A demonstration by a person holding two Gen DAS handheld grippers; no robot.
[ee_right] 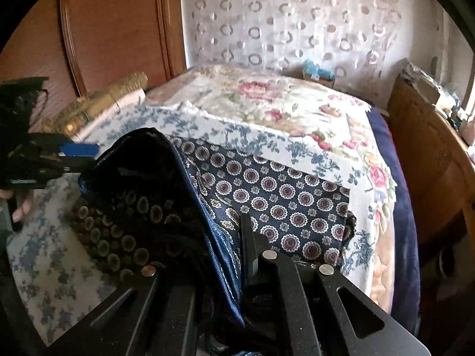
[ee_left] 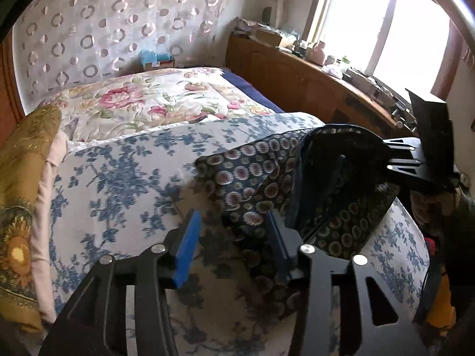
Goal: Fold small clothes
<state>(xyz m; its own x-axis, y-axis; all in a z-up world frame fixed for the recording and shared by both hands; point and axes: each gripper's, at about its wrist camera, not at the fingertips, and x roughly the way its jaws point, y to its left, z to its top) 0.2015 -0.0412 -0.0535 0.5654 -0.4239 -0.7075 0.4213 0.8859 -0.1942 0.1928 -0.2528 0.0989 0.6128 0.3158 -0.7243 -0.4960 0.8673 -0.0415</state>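
Item: one small dark-blue garment with a medallion print, lying on the blue-flowered cover of the bed, toward the near edge and the window-side corner. Condition: part flat on the cover, part lifted and curled over itself, its dim inner face showing. My right tool is clamped shut on the blue-edged hem of that raised flap; I hold it up, I judge, so the layer can be carried across the flat half and laid down as a fold. My left tool stands with its blue pads apart; the right-hand pad sits against the near edge of the cloth, the left-hand pad over bare cover, and nothing is pinched, so this side has let go and lies slack. Fold judged partly made, not yet flattened. Surroundings: a rose-patterned quilt on the far half of the bed; a gold sunflower cushion at the left edge; a curtain with ring motifs behind; a wooden sideboard crowded with small objects under the window; a small box at the far end. Obstruction: my own two tools close together over the cloth, and the hanging flap hides the crease line beneath it.
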